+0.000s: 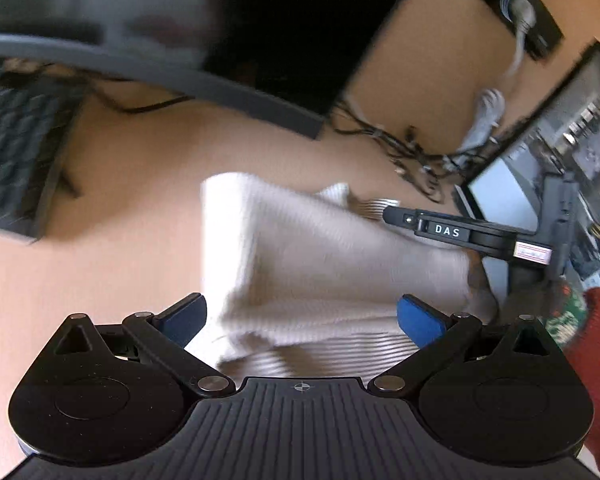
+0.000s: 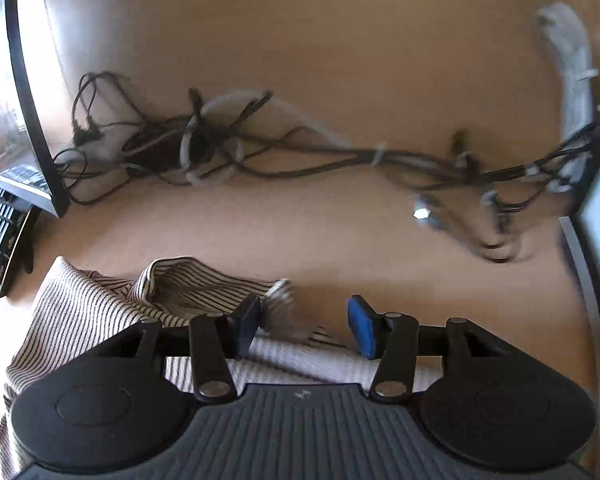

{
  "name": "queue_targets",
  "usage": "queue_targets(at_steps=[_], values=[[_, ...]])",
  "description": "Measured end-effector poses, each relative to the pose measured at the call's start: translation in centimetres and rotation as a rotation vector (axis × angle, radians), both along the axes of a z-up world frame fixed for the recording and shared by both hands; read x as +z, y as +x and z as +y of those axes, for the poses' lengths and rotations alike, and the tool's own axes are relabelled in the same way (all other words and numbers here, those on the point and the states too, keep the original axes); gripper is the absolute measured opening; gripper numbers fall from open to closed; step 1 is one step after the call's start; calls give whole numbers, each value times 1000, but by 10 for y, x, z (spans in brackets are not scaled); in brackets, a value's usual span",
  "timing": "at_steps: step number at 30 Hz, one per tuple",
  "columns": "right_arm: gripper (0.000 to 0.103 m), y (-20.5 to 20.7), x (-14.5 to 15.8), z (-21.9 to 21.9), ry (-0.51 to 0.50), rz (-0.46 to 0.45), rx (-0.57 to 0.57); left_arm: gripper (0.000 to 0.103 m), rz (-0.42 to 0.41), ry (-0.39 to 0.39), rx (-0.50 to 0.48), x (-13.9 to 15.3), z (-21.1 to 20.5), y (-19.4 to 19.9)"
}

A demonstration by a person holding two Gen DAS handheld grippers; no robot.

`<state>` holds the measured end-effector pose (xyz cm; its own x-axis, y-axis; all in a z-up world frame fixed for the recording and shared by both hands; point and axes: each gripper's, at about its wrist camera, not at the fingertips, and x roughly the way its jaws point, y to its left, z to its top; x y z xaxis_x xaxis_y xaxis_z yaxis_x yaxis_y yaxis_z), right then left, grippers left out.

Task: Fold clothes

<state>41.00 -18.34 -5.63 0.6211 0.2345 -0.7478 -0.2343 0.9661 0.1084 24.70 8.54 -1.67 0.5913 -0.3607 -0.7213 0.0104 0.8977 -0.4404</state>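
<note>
Left wrist view – claw: the left gripper [image 1: 302,316] is seen spread wide, nothing held.
Left wrist view – garment: a striped shirt [image 1: 324,256] lies bunched on the desk [image 1: 132,208], just ahead of and between the pads; the right gripper [image 1: 444,230] is seen beyond it, to the right.
Right wrist view – claw: the fingers are parted, nothing gripped.
Right wrist view – garment: the shirt's rumpled edge is under and left of the left pad [image 2: 247,322]; cables [image 2: 228,140] lie well ahead.
Progress: folding is judged partial; flattening and a final fold remain.
</note>
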Motion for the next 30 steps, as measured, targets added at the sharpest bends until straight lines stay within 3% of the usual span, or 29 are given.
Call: queue_targets(at_steps=[1,3,4,7,11,15,19,21,24,27,29,30], values=[[42,3,-5,3,7,6,9,103,5,-12,28,0,9,-4],[14,4,-5,10,17,2,6,103,15,-46,80,-1,27,-12],[7,2,0,11,33,3,2,103,18,-63,99,-1,34,-15],[6,-21,41,10,118,-46,15,103,7,-121,129,1,53,-20],[6,-102,96,7,192,-71,72,103,-62,-225,98,15,70,-20],[6,-190,74,12,195,89,68,103,-135,-286,33,33,72,-13],[4,-244,27,25,153,205,16,103,-157,-263,-90,45,44,-5],[4,-257,23,29,148,200,11,103,-148,-231,-162,47,24,-5],[5,-273,41,24,123,145,22,100,-101,-143,-271,40,-2,-9],[13,-280,70,3,133,58,-49,92,-72,-4,-367,34,-8,-26],[52,-282,86,-16,127,-10,-136,93,-41,77,-412,28,-6,-38],[59,-279,90,-23,128,-35,-179,95,-11,100,-427,24,-3,-41]])
